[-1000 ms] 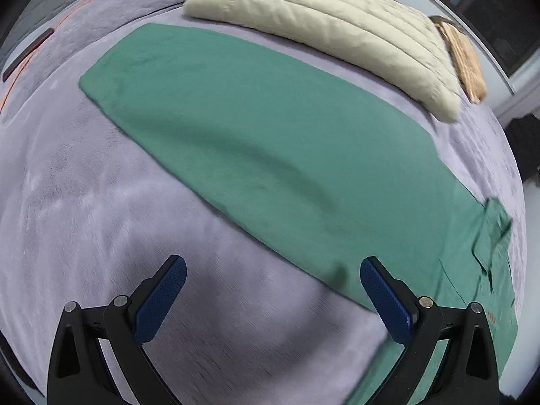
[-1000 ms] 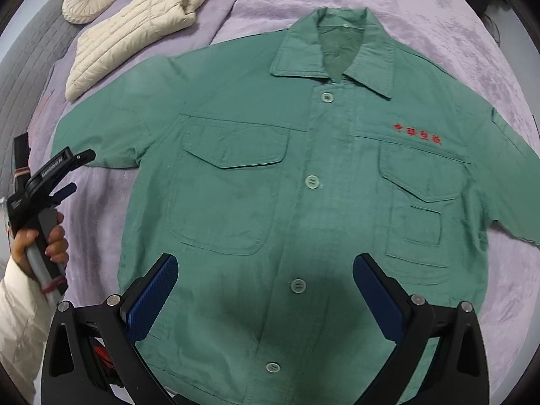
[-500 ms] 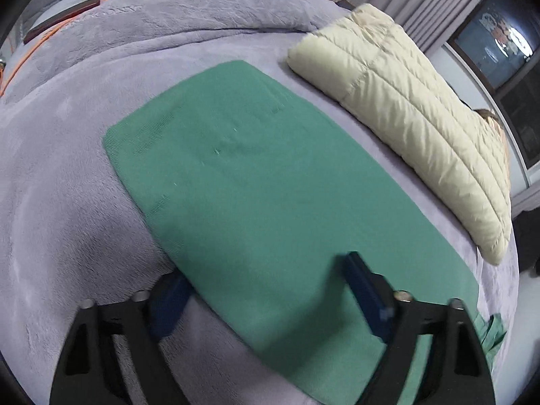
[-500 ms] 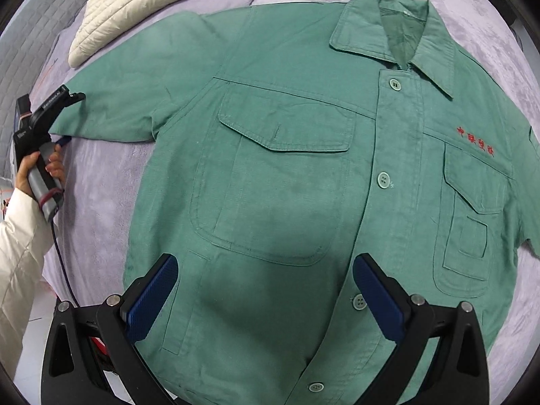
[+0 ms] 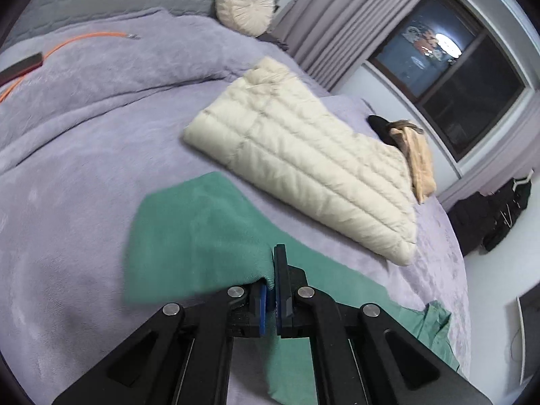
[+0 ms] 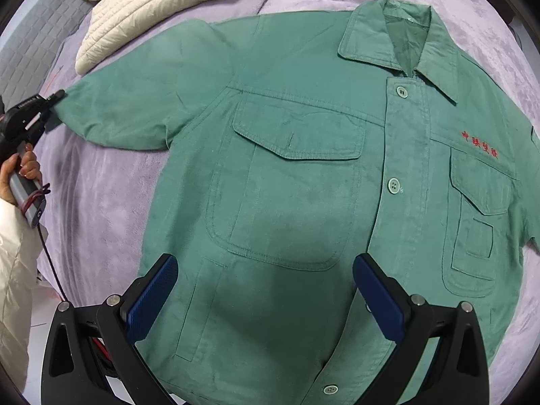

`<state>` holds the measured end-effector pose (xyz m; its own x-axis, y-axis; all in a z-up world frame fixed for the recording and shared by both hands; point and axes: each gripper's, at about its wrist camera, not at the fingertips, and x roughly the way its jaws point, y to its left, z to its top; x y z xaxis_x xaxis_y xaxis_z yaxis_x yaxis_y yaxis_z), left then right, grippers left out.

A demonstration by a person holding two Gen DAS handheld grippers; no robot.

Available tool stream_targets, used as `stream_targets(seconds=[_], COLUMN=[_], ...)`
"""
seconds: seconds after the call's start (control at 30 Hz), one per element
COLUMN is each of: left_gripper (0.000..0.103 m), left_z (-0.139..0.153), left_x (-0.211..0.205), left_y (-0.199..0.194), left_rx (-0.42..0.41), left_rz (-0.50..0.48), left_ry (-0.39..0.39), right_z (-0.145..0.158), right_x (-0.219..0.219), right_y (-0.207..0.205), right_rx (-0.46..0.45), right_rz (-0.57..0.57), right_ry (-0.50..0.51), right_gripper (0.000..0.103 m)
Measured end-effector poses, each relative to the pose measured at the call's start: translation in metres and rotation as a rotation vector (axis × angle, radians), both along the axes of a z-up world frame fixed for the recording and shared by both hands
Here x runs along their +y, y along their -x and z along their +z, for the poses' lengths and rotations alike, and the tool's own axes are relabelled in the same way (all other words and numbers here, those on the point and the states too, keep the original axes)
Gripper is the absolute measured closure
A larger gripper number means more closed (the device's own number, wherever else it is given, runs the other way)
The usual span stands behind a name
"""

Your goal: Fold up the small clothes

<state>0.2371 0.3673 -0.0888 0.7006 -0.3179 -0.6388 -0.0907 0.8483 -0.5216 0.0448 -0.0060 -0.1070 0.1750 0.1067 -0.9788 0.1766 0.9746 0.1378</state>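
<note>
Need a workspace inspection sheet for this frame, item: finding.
Surface: lilac blanket on a bed.
Job's things: green shirt flat, buttoned, front up; its sleeve lifted at the cuff.
Clutter: cream puffer jacket, round cushion, tan garment.
Grippers: left claw has just closed, shut on the sleeve; right claw open above the shirt's hem.
Cables: orange cable on the blanket; black lead from the left handle.
Surroundings: curtain, dark window.

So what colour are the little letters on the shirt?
Red, on the green shirt's chest; clearest in the right wrist view.
</note>
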Motion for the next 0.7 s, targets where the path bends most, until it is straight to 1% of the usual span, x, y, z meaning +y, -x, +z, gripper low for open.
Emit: stream_targets(seconds=[0.1,0.17,0.23,0.3,0.37,0.47,0.53,0.63,0.7], left_gripper=[0.099,0.099,0.099,0.099,0.099,0.099,0.099,0.099,0.099], left_z=[0.032,0.053,0.072,0.087,0.092,0.080,0.061,0.021,-0.005], left_x=[-0.041,-0.076,-0.120,-0.169,-0.220,-0.303,-0.357,-0.424,-0.456], left_y=[0.007,0.010,0.011,0.017,0.023,0.034,0.045,0.067,0.081], left_rx=[-0.074,-0.115,-0.151,-0.183,-0.195,-0.154,-0.118,-0.050,-0.005], left_rz=[-0.095,-0.167,-0.255,-0.344,-0.430,-0.568,-0.646,-0.742,-0.797], left_ry=[0.003,0.004,-0.005,-0.034,-0.072,-0.098,-0.155,-0.253,-0.313], right_z=[0.006,0.010,0.015,0.021,0.027,0.032,0.031,0.022,0.015], right_x=[-0.011,-0.020,-0.036,-0.053,-0.074,-0.108,-0.132,-0.166,-0.185], right_y=[0.005,0.008,0.013,0.019,0.027,0.040,0.050,0.067,0.077], right_rx=[-0.021,-0.036,-0.050,-0.067,-0.084,-0.101,-0.104,-0.092,-0.080], right_rz=[-0.018,-0.039,-0.067,-0.097,-0.125,-0.180,-0.229,-0.293,-0.329], right_ry=[-0.014,-0.021,-0.027,-0.033,-0.034,-0.039,-0.047,-0.045,-0.045], right_gripper=[0.000,0.000,0.000,0.000,0.000,0.000,0.000,0.000,0.000])
